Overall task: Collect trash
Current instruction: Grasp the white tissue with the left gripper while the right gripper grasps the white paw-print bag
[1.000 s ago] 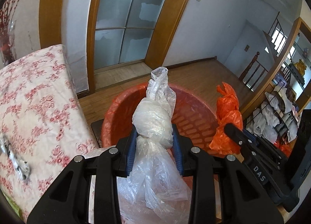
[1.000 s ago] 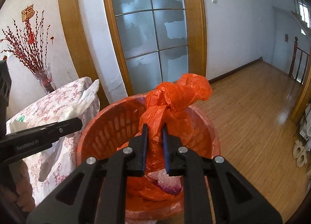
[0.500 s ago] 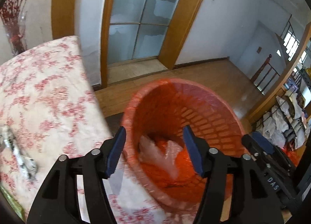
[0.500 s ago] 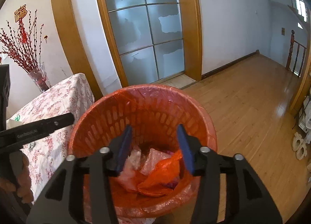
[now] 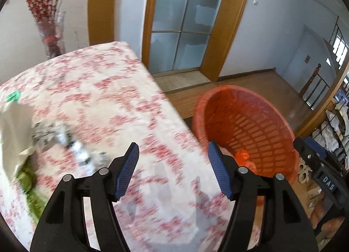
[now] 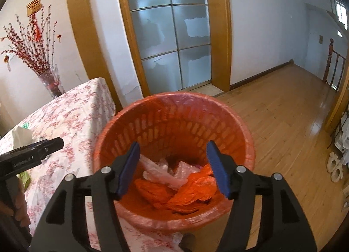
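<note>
Left tool (image 5: 173, 164) was released, jaws wide, nothing between them, over the floral-clothed bench (image 5: 104, 103) at lower centre of its frame. Right tool (image 6: 172, 164) was likewise released and empty, above the orange basket (image 6: 174, 103). Orange bag (image 6: 192, 188) and clear bag (image 6: 161, 175) lay inside the basket, frame centre. Blurred crumpled wrapper (image 5: 65, 140) lay on the bench, left.

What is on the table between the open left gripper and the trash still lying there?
Only bare flowered tablecloth, as the left wrist view shows. The left hand-held gripper hangs open over the cloth, and the blurred crumpled trash lies apart from it, beside a white bag.
</note>
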`<state>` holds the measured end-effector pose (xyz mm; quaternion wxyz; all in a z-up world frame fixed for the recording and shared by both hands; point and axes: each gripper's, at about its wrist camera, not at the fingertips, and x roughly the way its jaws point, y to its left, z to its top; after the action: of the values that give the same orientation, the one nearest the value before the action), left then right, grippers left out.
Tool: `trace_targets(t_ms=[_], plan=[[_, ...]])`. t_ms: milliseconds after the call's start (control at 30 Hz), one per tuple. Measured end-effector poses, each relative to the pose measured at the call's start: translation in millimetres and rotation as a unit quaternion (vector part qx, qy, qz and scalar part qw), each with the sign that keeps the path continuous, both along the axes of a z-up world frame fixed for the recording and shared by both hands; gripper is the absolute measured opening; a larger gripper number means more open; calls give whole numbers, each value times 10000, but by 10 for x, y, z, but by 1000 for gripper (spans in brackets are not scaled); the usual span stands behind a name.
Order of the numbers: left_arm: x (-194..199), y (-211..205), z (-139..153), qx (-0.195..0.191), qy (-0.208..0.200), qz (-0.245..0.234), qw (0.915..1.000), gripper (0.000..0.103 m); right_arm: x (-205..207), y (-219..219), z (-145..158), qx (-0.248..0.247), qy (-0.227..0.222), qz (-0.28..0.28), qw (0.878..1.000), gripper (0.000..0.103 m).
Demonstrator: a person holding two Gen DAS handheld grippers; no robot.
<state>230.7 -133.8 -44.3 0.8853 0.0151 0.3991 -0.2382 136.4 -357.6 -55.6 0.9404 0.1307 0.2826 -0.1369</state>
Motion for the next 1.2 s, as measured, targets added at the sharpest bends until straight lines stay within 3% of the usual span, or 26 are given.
trace_targets(t_ms=[300, 467, 667, 933, 1200], plan=[[-125, 661, 79, 131, -256, 536, 9981, 67, 37, 472, 92, -75, 24, 461, 9989, 64], [-118, 1310, 196, 201, -581, 1221, 9906, 70, 94, 816, 123, -79, 12, 793, 9968, 68], [117, 1857, 138, 184, -517, 1921, 9798, 70, 183, 1169, 86, -49, 77, 1118, 9937, 71], [421, 1835, -13, 401, -367, 1923, 9798, 69, 284, 1400, 50, -111, 189, 1333, 9908, 71], [629, 1818, -113, 427, -171, 1930, 9801, 50, 355, 1472, -10, -111, 297, 1413, 9895, 71]])
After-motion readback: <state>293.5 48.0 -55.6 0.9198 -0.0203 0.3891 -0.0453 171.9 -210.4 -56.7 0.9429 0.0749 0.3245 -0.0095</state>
